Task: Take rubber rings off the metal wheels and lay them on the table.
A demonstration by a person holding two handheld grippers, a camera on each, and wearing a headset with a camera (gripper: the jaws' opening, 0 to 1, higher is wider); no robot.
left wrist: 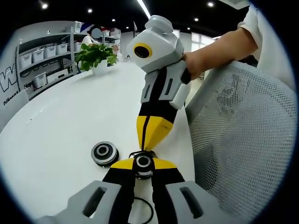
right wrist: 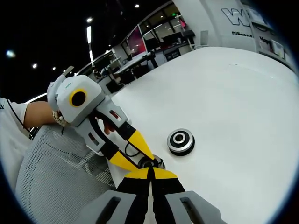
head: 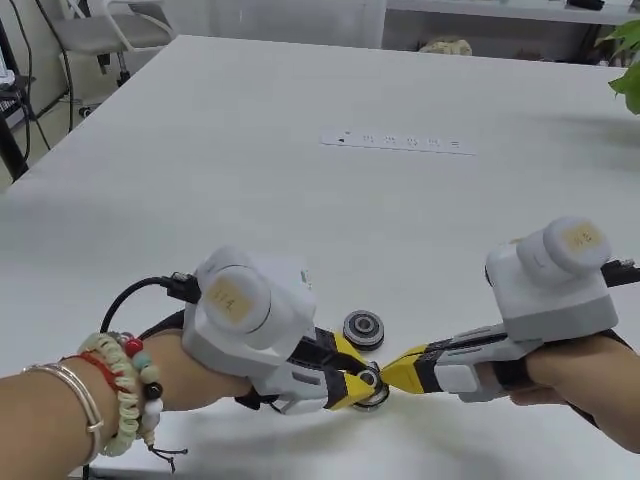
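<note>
My left gripper (head: 368,386) (left wrist: 143,164) is shut on a small metal wheel (left wrist: 143,162) (head: 374,392) (right wrist: 154,163), held just above the white table (head: 300,200). My right gripper (head: 386,372) (right wrist: 150,170) comes in from the right. Its yellow jaws are pressed together at the wheel's rim, pinching the thin black rubber ring (left wrist: 136,153) there. A second metal wheel (head: 363,328) (left wrist: 104,154) (right wrist: 181,141), with its black ring on, lies flat on the table just beyond. A loose rubber ring (left wrist: 148,211) lies on the table under my left jaws.
A white power strip (head: 398,141) lies mid-table, farther away. A potted plant (head: 628,60) (left wrist: 96,56) stands at the far right edge. A mesh chair (left wrist: 243,140) sits close behind the near table edge. Wide bare tabletop stretches ahead.
</note>
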